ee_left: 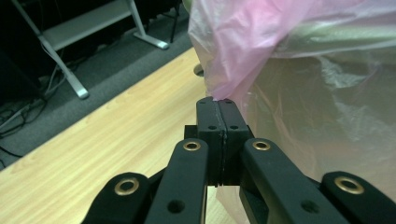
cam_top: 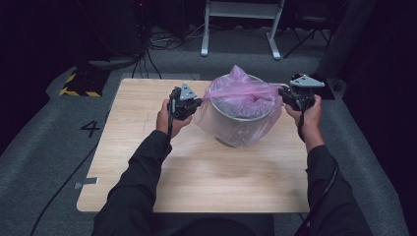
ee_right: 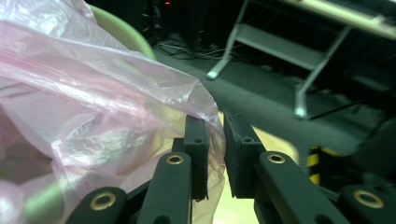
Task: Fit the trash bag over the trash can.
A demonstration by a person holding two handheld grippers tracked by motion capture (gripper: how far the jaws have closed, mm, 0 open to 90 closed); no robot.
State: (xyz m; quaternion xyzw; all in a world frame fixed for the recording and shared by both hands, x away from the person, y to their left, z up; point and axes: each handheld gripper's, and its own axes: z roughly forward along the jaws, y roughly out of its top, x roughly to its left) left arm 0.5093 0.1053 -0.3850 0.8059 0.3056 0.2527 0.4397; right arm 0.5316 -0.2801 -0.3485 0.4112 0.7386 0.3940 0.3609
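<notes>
A round pale bin (cam_top: 235,129) stands on the wooden table (cam_top: 196,172) with a thin pink plastic bag (cam_top: 236,91) draped over its mouth and down its sides. My left gripper (cam_top: 199,102) is at the bin's left side, shut on the bag's edge; in the left gripper view the jaws (ee_left: 218,100) meet on the pink film (ee_left: 261,42). My right gripper (cam_top: 282,92) is at the bin's right rim. In the right gripper view its jaws (ee_right: 215,121) stand a narrow gap apart with the bag's edge (ee_right: 93,93) bunched between them. The film is stretched between both grippers.
The bin sits toward the table's far edge, with bare tabletop in front of it. Grey carpet surrounds the table. A white desk frame (cam_top: 241,10) stands behind, and a yellow-black striped base (cam_top: 78,86) with cables lies at the back left.
</notes>
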